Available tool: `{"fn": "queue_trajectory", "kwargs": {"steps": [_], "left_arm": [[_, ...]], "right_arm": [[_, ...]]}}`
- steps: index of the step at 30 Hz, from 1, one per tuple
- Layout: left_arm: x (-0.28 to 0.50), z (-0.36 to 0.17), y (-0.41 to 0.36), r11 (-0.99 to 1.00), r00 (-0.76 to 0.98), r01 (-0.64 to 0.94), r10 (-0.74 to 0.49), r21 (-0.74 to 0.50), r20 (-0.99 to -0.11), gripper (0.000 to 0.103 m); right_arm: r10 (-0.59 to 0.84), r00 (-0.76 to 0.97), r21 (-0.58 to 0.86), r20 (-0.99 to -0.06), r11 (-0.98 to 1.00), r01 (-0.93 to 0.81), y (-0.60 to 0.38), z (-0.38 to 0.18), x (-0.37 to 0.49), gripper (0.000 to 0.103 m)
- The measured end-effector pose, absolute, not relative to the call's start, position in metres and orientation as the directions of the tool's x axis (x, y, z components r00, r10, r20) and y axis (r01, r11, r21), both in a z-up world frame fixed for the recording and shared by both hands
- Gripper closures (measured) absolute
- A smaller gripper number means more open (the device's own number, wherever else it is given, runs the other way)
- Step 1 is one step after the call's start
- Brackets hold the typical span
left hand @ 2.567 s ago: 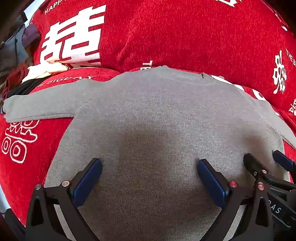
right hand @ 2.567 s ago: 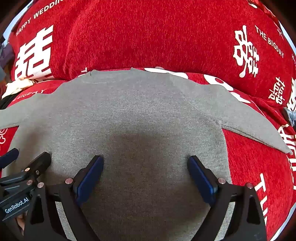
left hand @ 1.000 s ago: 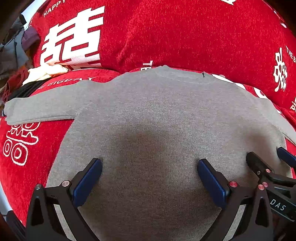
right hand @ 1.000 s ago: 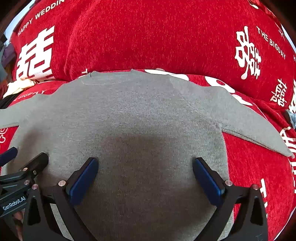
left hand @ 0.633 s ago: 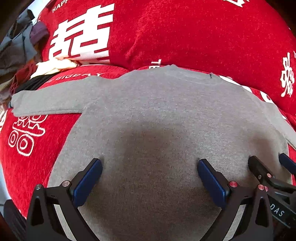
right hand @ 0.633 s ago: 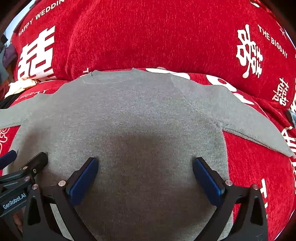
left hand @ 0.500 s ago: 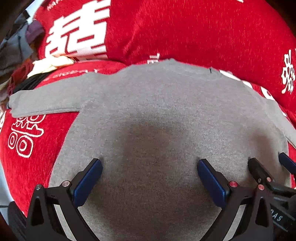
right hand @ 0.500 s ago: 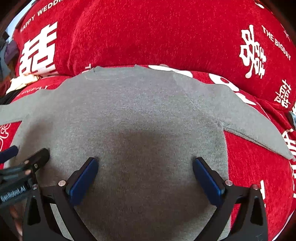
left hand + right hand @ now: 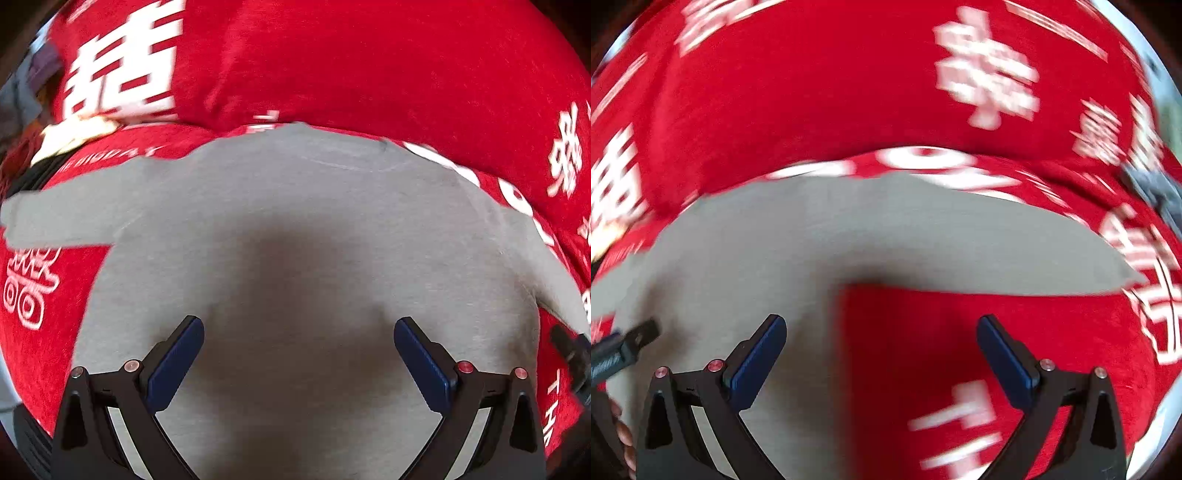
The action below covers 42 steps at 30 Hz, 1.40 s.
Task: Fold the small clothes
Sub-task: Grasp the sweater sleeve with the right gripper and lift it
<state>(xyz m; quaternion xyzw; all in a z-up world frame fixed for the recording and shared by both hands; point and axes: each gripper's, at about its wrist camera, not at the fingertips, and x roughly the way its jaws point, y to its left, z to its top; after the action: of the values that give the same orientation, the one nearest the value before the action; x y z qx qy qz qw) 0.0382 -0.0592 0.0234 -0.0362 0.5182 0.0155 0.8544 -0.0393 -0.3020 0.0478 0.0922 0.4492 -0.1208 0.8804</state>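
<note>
The left gripper [image 9: 298,363] hangs over the lower middle of the sweater [image 9: 295,229] with its fingers [image 9: 176,363] spread wide and nothing between them; its shadow falls dark on the knit just ahead. The right gripper [image 9: 881,360] is likewise wide and empty-handed, but it sits over the sweater's right side edge: its left finger [image 9: 755,360] is above grey cloth, its right one above bare red sofa [image 9: 960,332], and the right sleeve [image 9: 1015,254] stretches away just beyond. That view is blurred, so how close the fingers are to the fabric cannot be told. The sweater lies flat, neck toward the backrest, both sleeves spread out to the sides on the seat. The step in hand looks like the first fold, most likely bringing the right sleeve in across the body. To do it well, I would take the sleeve near the cuff, pinch only the sleeve's cloth and not the sofa cover beneath, lift just enough to clear, and lay it straight across without dragging the body askew; the left gripper can press the body to keep it from sliding. No containers show in either view; some loose clothes [image 9: 70,133] lie at the far left of the seat.
</note>
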Motion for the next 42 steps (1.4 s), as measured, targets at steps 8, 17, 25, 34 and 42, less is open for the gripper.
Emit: {"fn": "queue_trajectory", "kwargs": {"steps": [8,17,25,34,42], "left_arm": [[0.065,0.023,-0.138,0.996,0.424,0.081,-0.065,-0.033,-0.903,0.000],[0.097,0.013,-0.186,0.992,0.394,0.126,-0.053,-0.003,-0.917,0.000],[0.150,0.017,-0.202,0.998,0.414,0.055,-0.039,-0.018,-0.909,0.000],[0.160,-0.001,-0.265,0.989,0.385,0.144,-0.036,0.021,-0.922,0.000],[0.134,0.018,-0.252,0.991,0.433,0.135,-0.056,0.003,-0.899,0.000]], "right_arm": [[-0.232,0.450,0.133,-0.862,0.755,0.643,-0.470,0.025,-0.071,0.001],[-0.229,0.479,0.206,-0.847,0.689,0.695,-0.552,0.012,-0.046,0.005],[-0.221,0.624,0.303,-0.750,0.723,0.620,-0.564,0.036,-0.053,0.096],[-0.187,0.605,0.338,-0.774,0.687,0.644,-0.568,0.012,-0.081,0.096],[-0.128,0.657,0.414,-0.743,0.684,0.601,-0.573,0.014,-0.084,0.022]]}}
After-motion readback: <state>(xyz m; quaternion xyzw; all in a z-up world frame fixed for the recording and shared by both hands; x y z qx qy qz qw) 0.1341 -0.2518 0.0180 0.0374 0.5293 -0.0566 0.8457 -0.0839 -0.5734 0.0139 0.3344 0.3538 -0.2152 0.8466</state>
